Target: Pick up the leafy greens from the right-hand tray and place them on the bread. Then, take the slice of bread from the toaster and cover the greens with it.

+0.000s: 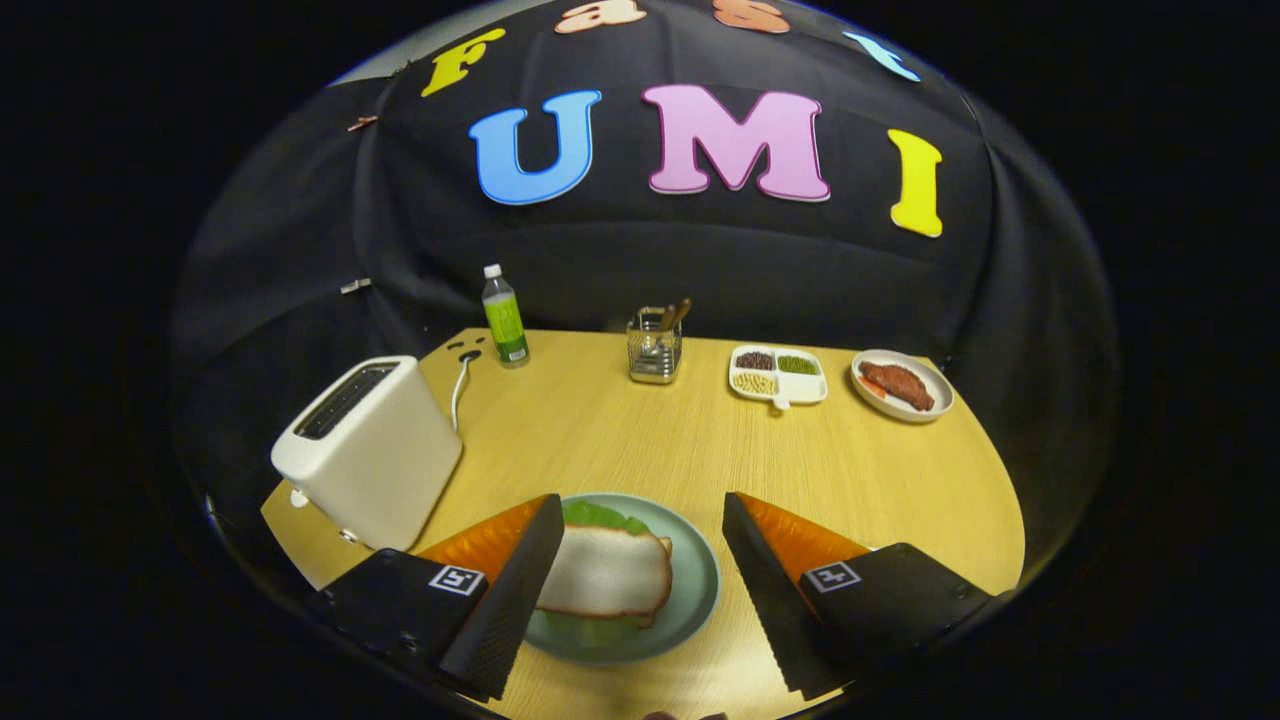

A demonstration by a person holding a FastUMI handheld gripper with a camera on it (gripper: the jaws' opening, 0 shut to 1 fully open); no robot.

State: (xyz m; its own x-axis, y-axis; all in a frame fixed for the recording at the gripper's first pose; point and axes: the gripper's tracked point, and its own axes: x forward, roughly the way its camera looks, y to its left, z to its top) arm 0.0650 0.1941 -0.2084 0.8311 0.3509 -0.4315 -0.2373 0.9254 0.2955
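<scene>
A slice of bread [607, 572] lies on a green-grey plate [693, 585] between my fingers, covering leafy greens [600, 516] whose edges stick out beyond and below it. My gripper [640, 545] stands open above the plate, with nothing between its orange-and-black fingers [520, 570]. A white toaster [365, 450] stands on the table just left of the plate, its slots looking dark from here.
At the table's back stand a green-labelled bottle [505, 318], a metal utensil holder [655, 348], a white divided dish of beans [778, 375] and a white plate with meat [902, 385]. The toaster's cord [460, 385] runs toward the back edge.
</scene>
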